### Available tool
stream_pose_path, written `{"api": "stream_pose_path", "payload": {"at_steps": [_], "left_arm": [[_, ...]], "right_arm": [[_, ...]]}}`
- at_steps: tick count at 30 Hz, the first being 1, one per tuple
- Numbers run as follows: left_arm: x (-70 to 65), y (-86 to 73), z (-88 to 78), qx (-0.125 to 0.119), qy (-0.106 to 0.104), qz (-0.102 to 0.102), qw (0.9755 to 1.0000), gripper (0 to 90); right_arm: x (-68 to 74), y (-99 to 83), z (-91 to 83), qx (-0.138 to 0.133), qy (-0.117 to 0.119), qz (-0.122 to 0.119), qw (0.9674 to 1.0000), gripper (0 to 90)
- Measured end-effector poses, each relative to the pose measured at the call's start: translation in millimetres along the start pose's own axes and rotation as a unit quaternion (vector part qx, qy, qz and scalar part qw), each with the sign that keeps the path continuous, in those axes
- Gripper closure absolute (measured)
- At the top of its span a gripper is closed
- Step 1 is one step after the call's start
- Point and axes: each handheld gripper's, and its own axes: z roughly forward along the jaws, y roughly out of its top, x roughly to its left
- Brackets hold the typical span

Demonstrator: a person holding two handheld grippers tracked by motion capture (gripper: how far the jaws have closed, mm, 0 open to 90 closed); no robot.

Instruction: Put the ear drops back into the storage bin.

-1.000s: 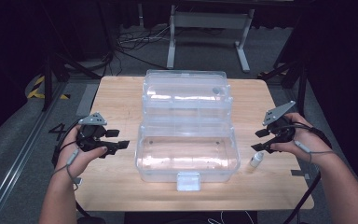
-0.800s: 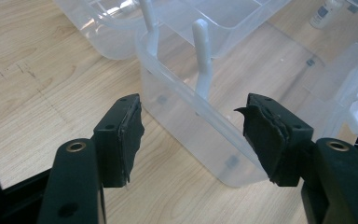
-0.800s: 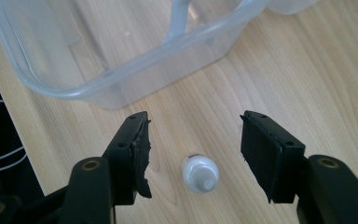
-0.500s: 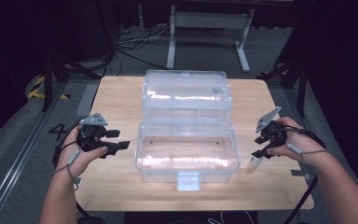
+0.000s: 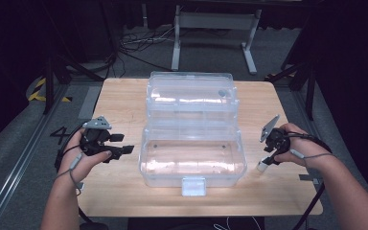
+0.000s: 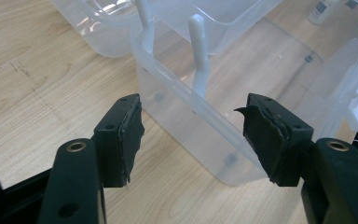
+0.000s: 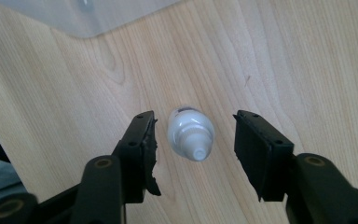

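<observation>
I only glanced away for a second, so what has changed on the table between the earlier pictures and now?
The right tongs have come down over the small white bottle, and their jaws have just been closing, with the bottle between them but not yet pinched. The left tongs stayed open beside the clear box, which has not moved.

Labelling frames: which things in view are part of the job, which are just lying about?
In play:
- small white bottle, between the right tongs, not yet pinched
- open clear plastic box
- left tongs, open beside the box

Lying about:
- metal stand behind the table
- floor cables
</observation>
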Motion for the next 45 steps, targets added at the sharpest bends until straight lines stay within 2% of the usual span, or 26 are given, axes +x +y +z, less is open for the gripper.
{"api": "stream_pose_path", "payload": {"at_steps": [1, 10, 15, 16, 22, 25, 33, 38, 45], "left_arm": [[0.1, 0.1, 0.2, 0.001, 0.0, 0.001, 1.0, 38.0], [0.0, 0.0, 0.4, 0.002, 0.0, 0.001, 1.0, 38.0], [0.4, -0.5, 0.4, 0.0, 0.0, -0.002, 1.0, 38.1], [0.5, -0.6, 0.4, 0.0, -0.001, -0.002, 1.0, 38.0], [0.9, -0.8, -0.2, -0.001, 0.001, -0.003, 1.0, 38.1], [1.0, -0.9, -0.2, 0.0, 0.001, -0.004, 1.0, 38.0], [1.2, -0.9, -0.6, 0.0, 0.002, -0.002, 1.0, 38.1], [1.5, -1.1, -1.2, -0.001, 0.002, -0.003, 1.0, 38.1], [2.1, -1.4, -2.0, -0.002, 0.001, -0.004, 1.0, 38.1]], "right_arm": [[-0.1, -0.3, 2.1, 0.01, 0.0, -0.008, 0.9999, 54.6], [0.7, -0.1, 8.7, 0.037, 0.0, -0.03, 0.9989, 63.0], [0.5, 0.9, 12.9, 0.039, 0.008, -0.03, 0.9988, 67.3], [0.3, 0.9, 13.6, 0.042, 0.007, -0.027, 0.9987, 70.4], [-0.2, 1.1, 12.9, 0.042, 0.013, -0.018, 0.9989, 71.1], [-0.1, 0.9, 11.8, 0.038, 0.012, -0.021, 0.999, 71.1], [4.6, 7.4, 1.0, 0.033, 0.016, -0.026, 0.999, 71.2], [8.6, 15.2, -12.2, 0.031, 0.017, -0.032, 0.9989, 71.2], [14.1, 24.7, -31.9, 0.028, 0.011, -0.025, 0.9992, 71.2]]}}
